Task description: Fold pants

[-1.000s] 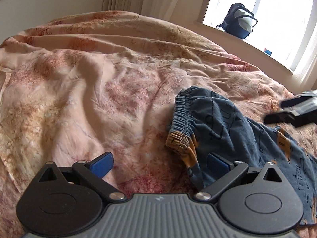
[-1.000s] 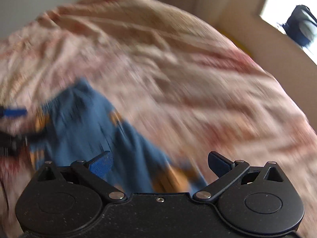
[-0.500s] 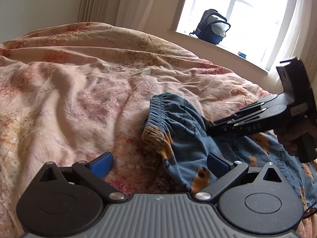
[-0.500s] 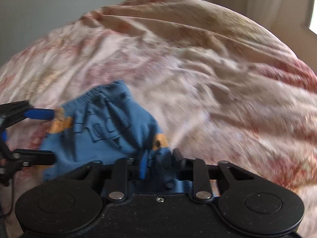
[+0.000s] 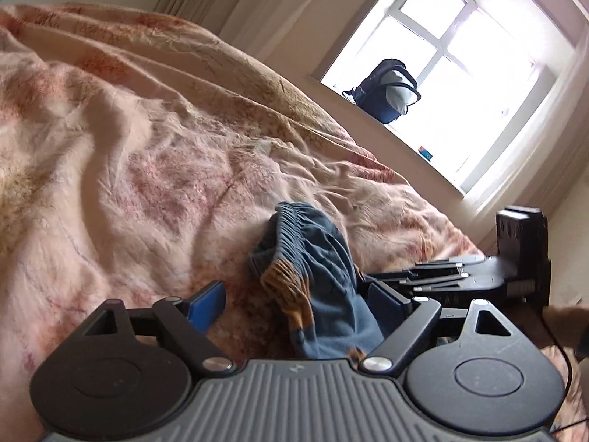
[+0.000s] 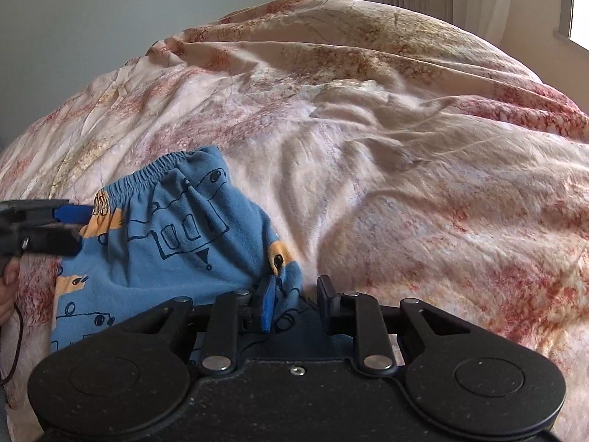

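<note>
Small blue pants [image 6: 173,243] with dark line drawings, orange patches and an elastic waistband lie bunched on a pink floral bedspread [image 6: 405,169]. My right gripper [image 6: 294,300] is nearly shut, with pants fabric between its fingers at the right side edge. My left gripper [image 5: 298,300] is open, its blue pads either side of the raised waistband corner [image 5: 291,287]. In the right wrist view the left gripper [image 6: 70,226] sits at the pants' left waistband. In the left wrist view the right gripper [image 5: 456,276] is just right of the pants.
The rumpled bedspread [image 5: 147,169] covers the whole bed. A dark backpack [image 5: 386,90] stands on the windowsill under a bright window at the far side. Curtains hang beside it. A grey wall is behind the bed.
The right gripper went from open to closed on the pants' edge, then opened slightly. The left gripper moved in around the waistband corner, which now stands up between its fingers.
</note>
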`<control>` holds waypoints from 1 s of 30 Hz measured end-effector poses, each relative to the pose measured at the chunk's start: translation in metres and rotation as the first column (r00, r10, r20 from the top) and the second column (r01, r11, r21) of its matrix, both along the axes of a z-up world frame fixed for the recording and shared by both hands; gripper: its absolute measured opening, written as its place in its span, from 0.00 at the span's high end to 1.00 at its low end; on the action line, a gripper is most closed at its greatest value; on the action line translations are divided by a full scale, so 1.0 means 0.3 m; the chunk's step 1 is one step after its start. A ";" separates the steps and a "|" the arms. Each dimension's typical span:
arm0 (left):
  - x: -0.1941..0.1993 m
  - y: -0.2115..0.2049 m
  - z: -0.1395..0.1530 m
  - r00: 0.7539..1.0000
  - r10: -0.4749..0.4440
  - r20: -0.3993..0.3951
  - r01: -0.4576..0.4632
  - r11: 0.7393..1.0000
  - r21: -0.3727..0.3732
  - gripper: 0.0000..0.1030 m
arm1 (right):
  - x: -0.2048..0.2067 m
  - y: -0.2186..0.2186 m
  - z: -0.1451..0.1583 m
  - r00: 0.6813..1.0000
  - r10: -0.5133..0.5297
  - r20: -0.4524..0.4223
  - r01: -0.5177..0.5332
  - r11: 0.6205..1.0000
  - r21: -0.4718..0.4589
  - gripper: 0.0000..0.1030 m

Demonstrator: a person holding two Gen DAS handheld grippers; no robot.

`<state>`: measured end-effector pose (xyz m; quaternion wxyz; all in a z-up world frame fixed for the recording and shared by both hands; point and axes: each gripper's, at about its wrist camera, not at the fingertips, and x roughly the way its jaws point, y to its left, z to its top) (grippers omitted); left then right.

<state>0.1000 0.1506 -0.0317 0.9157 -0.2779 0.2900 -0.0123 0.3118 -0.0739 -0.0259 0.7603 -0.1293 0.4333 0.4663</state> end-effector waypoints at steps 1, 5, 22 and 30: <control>0.011 0.008 -0.010 1.000 0.001 -0.003 -0.001 1.000 -0.010 0.15 | 0.000 0.003 0.000 1.000 -0.003 0.000 0.003 1.000 -0.002 0.75; 0.070 0.014 -0.050 0.998 -0.056 -0.006 0.056 0.998 -0.005 0.15 | -0.003 0.005 -0.001 1.000 -0.004 0.005 0.004 1.000 -0.006 0.75; 0.040 -0.174 0.056 0.997 -0.059 0.043 0.037 0.917 0.396 0.74 | -0.110 0.027 0.022 0.984 -0.109 0.138 0.116 0.993 -0.038 0.69; 0.023 -0.095 0.034 0.992 0.074 -0.101 -0.045 0.964 0.262 0.51 | -0.086 0.035 0.098 0.984 -0.034 0.175 0.031 0.999 0.022 0.46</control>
